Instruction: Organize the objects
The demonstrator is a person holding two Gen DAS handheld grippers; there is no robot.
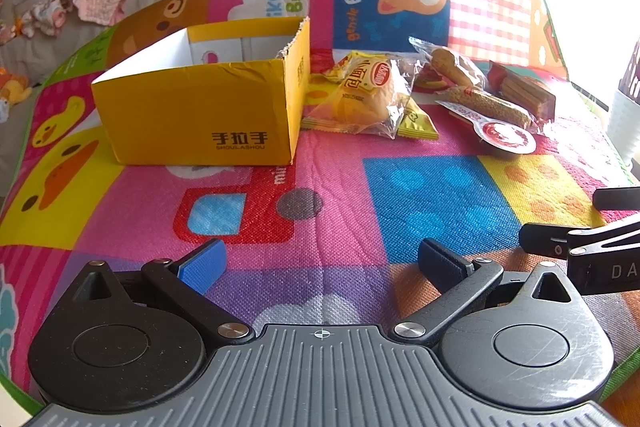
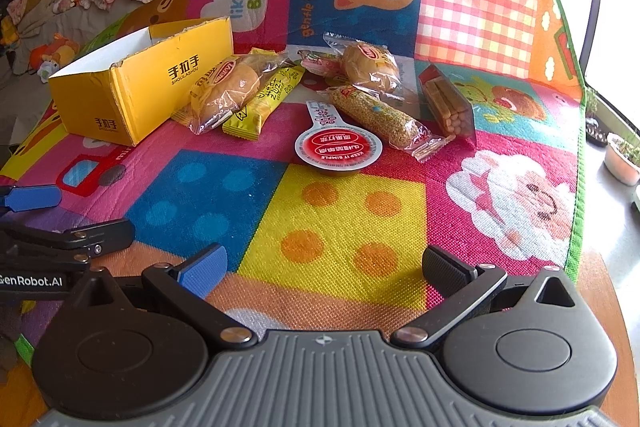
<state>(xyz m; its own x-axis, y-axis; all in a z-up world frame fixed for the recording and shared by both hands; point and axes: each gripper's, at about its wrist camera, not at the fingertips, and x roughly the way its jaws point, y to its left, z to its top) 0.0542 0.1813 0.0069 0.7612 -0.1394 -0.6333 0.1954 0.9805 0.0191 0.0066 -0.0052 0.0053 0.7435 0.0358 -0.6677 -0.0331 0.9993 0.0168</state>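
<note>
L gripper [image 1: 320, 259]: jaws wide apart, nothing between, low over mat.
R gripper [image 2: 324, 263]: also spread, empty, just beside L.
Free room: bare mat [image 2: 340, 219] between grippers and snacks.
Box [image 1: 200, 107]: yellow, top open, far left; inside mostly hidden.
Snacks: bun [image 2: 224, 93], seed bar [image 2: 376, 115], sauce cup [image 2: 338, 149] clustered right of box; wafer pack [image 2: 446, 103] nearest mat's right edge.

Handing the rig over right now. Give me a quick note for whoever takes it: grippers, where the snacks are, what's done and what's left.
Left gripper: open, empty, low over the mat.
Right gripper: open, empty.
Yellow box: open, on the mat's left; inside only partly visible, no snacks seen.
Snacks lie right of it: bun packet, yellow bar, second bun, sesame bar, wafer pack, sauce cup.
Done: nothing evident. Left: probably box them all.
</note>
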